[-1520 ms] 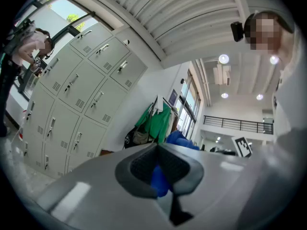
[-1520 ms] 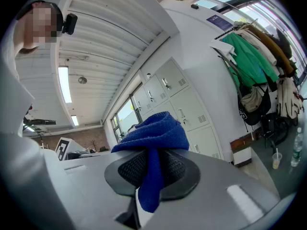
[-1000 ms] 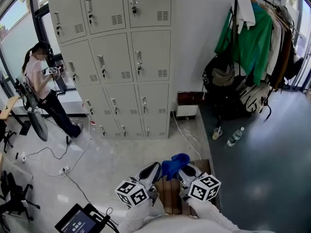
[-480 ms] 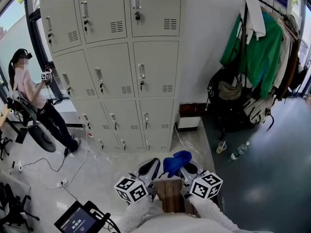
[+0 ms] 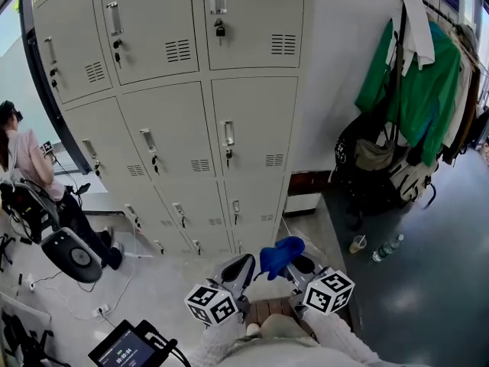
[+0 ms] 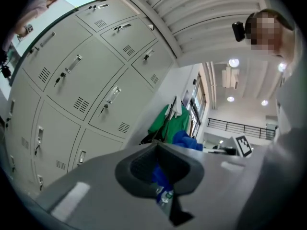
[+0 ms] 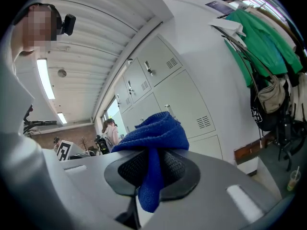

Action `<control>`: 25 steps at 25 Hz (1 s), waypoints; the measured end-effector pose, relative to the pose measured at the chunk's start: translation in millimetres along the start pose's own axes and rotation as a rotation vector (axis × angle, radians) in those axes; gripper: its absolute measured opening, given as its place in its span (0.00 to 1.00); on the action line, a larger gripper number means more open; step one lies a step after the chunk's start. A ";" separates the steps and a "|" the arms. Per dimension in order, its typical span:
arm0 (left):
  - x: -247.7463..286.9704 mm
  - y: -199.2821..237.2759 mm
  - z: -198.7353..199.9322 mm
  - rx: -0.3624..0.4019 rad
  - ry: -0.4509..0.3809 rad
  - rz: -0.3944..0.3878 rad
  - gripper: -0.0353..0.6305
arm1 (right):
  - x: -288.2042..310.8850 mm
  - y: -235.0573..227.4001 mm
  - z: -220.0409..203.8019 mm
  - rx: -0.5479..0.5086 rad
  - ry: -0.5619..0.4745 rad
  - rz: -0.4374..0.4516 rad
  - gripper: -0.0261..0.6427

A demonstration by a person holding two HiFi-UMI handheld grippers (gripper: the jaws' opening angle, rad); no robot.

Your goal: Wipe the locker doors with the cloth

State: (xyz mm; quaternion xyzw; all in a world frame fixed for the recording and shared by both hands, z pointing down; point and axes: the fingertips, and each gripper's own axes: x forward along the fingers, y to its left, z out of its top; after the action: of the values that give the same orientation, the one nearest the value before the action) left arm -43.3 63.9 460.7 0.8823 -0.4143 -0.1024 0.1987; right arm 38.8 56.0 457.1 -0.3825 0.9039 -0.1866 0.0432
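Grey locker doors (image 5: 252, 128) in several rows fill the wall ahead; they also show in the left gripper view (image 6: 86, 80) and the right gripper view (image 7: 187, 99). My right gripper (image 5: 294, 264) (image 7: 151, 169) is shut on a blue cloth (image 5: 276, 254) (image 7: 153, 133), which bunches above the jaws and hangs down between them. Beside it, my left gripper (image 5: 238, 270) (image 6: 160, 169) is shut with nothing held. The cloth (image 6: 188, 141) shows just past the left jaws. Both grippers are low and well short of the lockers.
A coat rack with green clothes (image 5: 405, 75) and bags (image 5: 382, 167) stands to the right. A cup (image 5: 357, 244) and a bottle (image 5: 386, 248) sit on the floor there. A person (image 5: 30, 167) is at the far left by a chair (image 5: 72, 254). Floor cables (image 5: 99, 310) and a screen device (image 5: 126, 350) lie lower left.
The view has closed in on the lockers, which now look larger and higher. The person at the left has slid toward the frame edge. Both grippers keep their pose, cloth still held.
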 end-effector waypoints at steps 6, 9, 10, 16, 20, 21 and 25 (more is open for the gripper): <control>23.3 31.3 7.8 -0.016 0.012 0.015 0.06 | 36.5 -24.4 8.6 0.012 0.014 -0.004 0.11; 36.9 48.0 22.4 -0.001 -0.009 0.035 0.06 | 59.5 -31.6 16.5 0.002 0.020 0.027 0.11; 41.7 53.5 26.2 -0.002 -0.015 0.039 0.06 | 66.6 -35.1 18.8 0.004 0.021 0.033 0.11; 75.6 79.8 47.5 0.010 -0.040 0.050 0.06 | 105.8 -59.6 37.4 0.005 0.008 0.067 0.11; 102.3 94.8 65.0 0.028 -0.059 0.055 0.06 | 128.9 -76.8 56.1 -0.013 -0.004 0.091 0.11; 108.1 98.3 69.5 0.038 -0.064 0.059 0.06 | 134.1 -81.7 60.8 -0.015 -0.008 0.095 0.11; 129.0 109.8 88.3 0.068 -0.088 0.072 0.06 | 152.9 -96.9 80.9 -0.036 -0.024 0.116 0.11</control>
State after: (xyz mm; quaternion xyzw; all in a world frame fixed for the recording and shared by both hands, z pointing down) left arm -67.6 -122.5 426.9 0.8677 -0.4572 -0.1197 0.1537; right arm 14.5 -138.6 427.9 -0.3323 0.9272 -0.1630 0.0580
